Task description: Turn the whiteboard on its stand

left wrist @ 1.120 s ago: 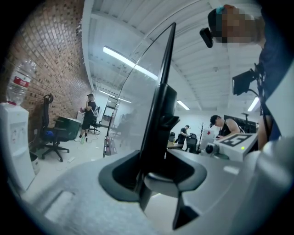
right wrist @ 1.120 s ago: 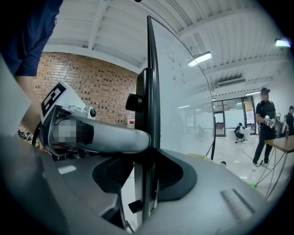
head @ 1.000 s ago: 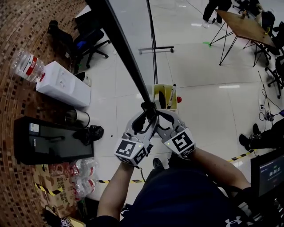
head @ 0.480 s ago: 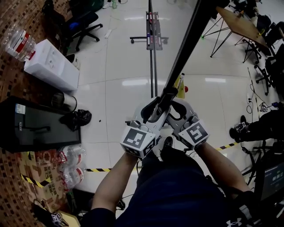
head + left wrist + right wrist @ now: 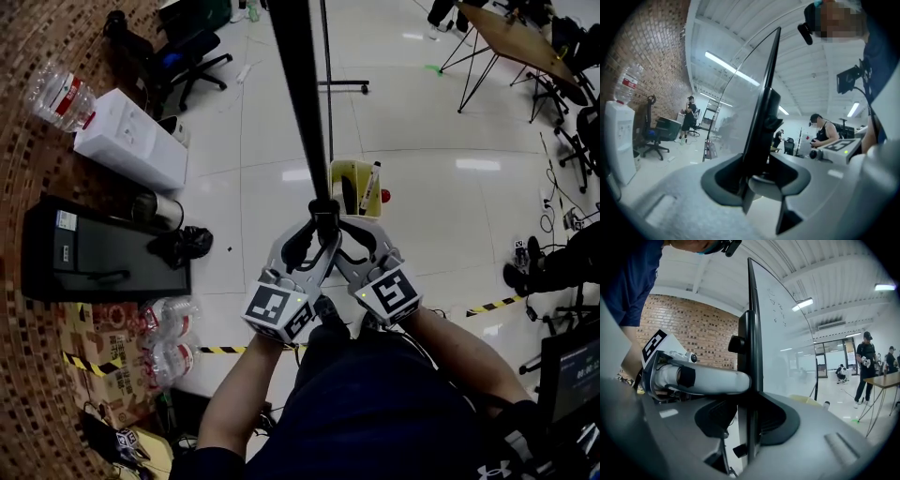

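The person is standing at the end of the whiteboard (image 5: pixel 298 94), which from above shows edge-on as a dark bar coming down from the top of the head view to the two grippers. Both grippers are clamping the board's dark frame at the same spot, one from each side. The left gripper (image 5: pixel 314 231) is biting from the person's left and the right gripper (image 5: pixel 336 229) from the right, their marker cubes angled outward near the person's forearms.

In the left gripper view the whiteboard (image 5: pixel 765 93) is rising straight up from between the jaws of the left gripper (image 5: pixel 757 174), which are closed hard on the frame, with the glossy face spreading off to the left. In the right gripper view the right gripper (image 5: pixel 747 420) is pinching the board (image 5: pixel 752 324) the same way, the white face lying to the right. The left gripper (image 5: pixel 693 378) is pressing in from the other side, just beside it.

A yellow tray (image 5: pixel 345 178) holding a marker (image 5: pixel 367 185) is sitting just beyond the grippers, beside the board's edge. The thin black stand post (image 5: pixel 325 52) is running away behind it toward a foot bar on the pale floor. A water dispenser (image 5: pixel 131 141) is standing well off to the left by the brick wall.
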`<state>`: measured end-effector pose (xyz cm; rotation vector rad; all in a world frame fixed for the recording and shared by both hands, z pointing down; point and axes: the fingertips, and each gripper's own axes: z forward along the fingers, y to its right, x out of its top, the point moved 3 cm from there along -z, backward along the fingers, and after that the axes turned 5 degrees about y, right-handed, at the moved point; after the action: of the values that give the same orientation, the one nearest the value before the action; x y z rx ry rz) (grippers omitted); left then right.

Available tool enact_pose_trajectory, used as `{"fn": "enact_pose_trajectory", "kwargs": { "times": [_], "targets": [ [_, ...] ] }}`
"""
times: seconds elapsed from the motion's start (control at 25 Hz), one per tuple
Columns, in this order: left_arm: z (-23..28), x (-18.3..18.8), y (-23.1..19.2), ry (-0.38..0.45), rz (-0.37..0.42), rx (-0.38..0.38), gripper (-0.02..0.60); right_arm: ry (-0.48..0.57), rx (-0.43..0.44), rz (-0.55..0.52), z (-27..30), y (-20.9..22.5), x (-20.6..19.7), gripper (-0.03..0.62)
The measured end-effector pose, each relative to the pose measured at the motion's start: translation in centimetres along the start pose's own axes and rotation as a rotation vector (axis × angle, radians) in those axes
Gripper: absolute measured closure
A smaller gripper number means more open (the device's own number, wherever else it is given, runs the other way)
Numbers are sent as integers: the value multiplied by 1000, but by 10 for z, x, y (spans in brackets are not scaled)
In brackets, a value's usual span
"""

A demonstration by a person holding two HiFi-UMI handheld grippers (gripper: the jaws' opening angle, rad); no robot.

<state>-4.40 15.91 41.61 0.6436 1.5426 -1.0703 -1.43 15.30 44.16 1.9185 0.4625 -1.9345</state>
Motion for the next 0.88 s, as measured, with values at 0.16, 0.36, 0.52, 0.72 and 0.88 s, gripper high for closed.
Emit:
{"fn": "enact_pose_trajectory", "kwargs": {
  "times": [0.16,0.36,0.52,0.72,0.88],
  "targets": [
    [-22,-7,13,-7,27,39,400,14,30,-7,-13,-22,-8,454],
    [-47,-11,22,-13,62,90,399,23,73,-2,-24,-47,-4,454],
    [-56,-16,36,-20,51,126,397,31,88,12,-38,-57,-9,454],
    [-69,-26,42,-4,50,95,396,25,91,27,-48,-69,-16,454],
    [-67,-21,49,4,33,89,394,43,74,24,-55,-67,-13,456]
  ]
}}
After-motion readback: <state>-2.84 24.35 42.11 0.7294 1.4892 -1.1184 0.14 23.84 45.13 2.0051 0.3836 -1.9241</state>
